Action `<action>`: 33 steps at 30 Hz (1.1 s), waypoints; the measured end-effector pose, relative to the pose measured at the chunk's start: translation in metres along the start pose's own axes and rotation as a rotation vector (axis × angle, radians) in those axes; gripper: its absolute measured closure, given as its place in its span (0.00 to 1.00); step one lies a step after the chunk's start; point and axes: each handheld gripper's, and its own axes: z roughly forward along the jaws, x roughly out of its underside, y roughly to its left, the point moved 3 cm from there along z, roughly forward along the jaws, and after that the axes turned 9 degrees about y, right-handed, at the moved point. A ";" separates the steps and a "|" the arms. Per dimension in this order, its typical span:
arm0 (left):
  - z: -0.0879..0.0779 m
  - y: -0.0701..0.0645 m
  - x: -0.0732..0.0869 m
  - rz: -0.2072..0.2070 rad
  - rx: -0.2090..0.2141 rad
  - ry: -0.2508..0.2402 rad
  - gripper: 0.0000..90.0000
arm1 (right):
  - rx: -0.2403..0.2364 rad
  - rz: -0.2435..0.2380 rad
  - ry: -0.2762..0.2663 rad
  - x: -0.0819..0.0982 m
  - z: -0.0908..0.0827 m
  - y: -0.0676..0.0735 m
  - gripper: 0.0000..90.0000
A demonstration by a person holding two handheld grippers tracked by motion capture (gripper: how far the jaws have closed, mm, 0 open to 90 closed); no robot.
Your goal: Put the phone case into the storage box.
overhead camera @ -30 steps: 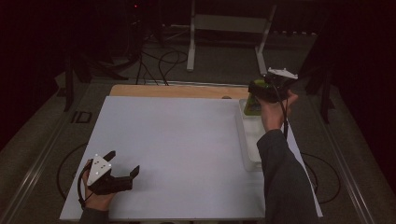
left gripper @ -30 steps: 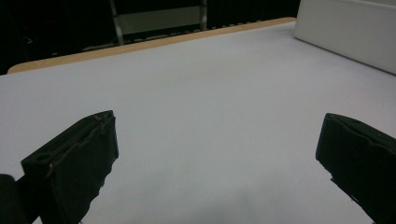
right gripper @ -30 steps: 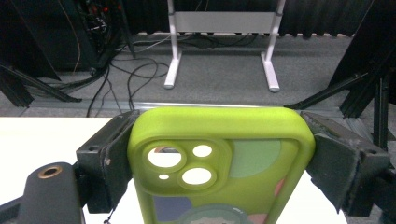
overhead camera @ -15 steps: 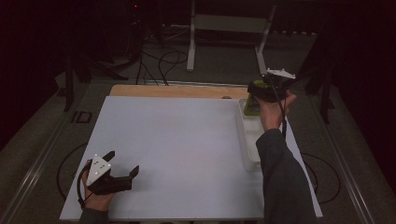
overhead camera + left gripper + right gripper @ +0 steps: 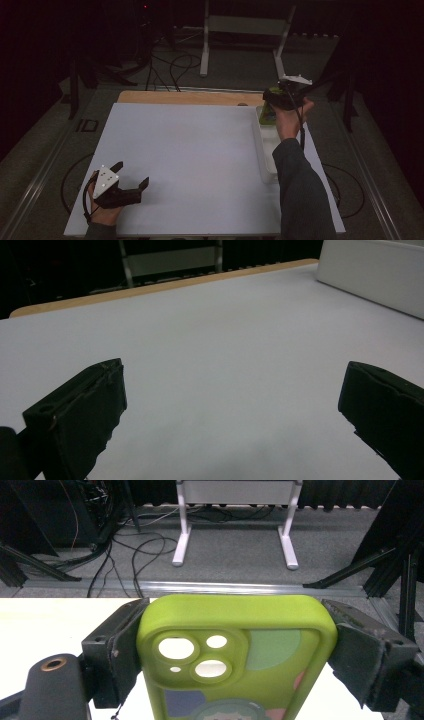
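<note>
A lime-green phone case (image 5: 235, 650) with camera cut-outs and a cartoon print sits between my right gripper's (image 5: 235, 652) two black jaws, which press on its two long sides. In the high view that right gripper (image 5: 281, 96) is held up over the far end of a white tray (image 5: 264, 150) at the table's right, with the green case (image 5: 267, 114) partly showing beneath it. My left gripper (image 5: 131, 175) rests on the white table near the front left corner. Its jaws stand wide apart in the left gripper view (image 5: 225, 405) with bare table between them.
The white tabletop (image 5: 190, 150) has a wooden strip (image 5: 190, 97) along its far edge. Beyond it on the dark floor are a white metal stand (image 5: 245, 30), cables (image 5: 175, 65) and black tripod legs (image 5: 345, 85). The tray's wall (image 5: 370, 270) lies ahead of the left gripper.
</note>
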 end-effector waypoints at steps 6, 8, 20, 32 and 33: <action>0.000 0.000 0.000 0.001 0.000 0.000 0.00 | 0.006 -0.009 0.005 0.001 0.003 0.001 0.18; 0.000 0.000 0.000 0.002 0.000 -0.001 0.00 | 0.007 -0.009 0.007 0.001 0.004 0.001 0.18; 0.000 0.000 0.000 0.004 -0.001 0.002 0.00 | 0.014 -0.009 0.019 0.003 0.008 0.001 0.18; 0.000 0.000 0.000 0.005 -0.001 0.003 0.00 | 0.016 -0.007 0.034 0.005 0.015 0.001 0.17; 0.000 0.000 0.000 0.004 -0.001 0.003 0.00 | 0.015 -0.005 0.035 0.005 0.016 0.001 0.18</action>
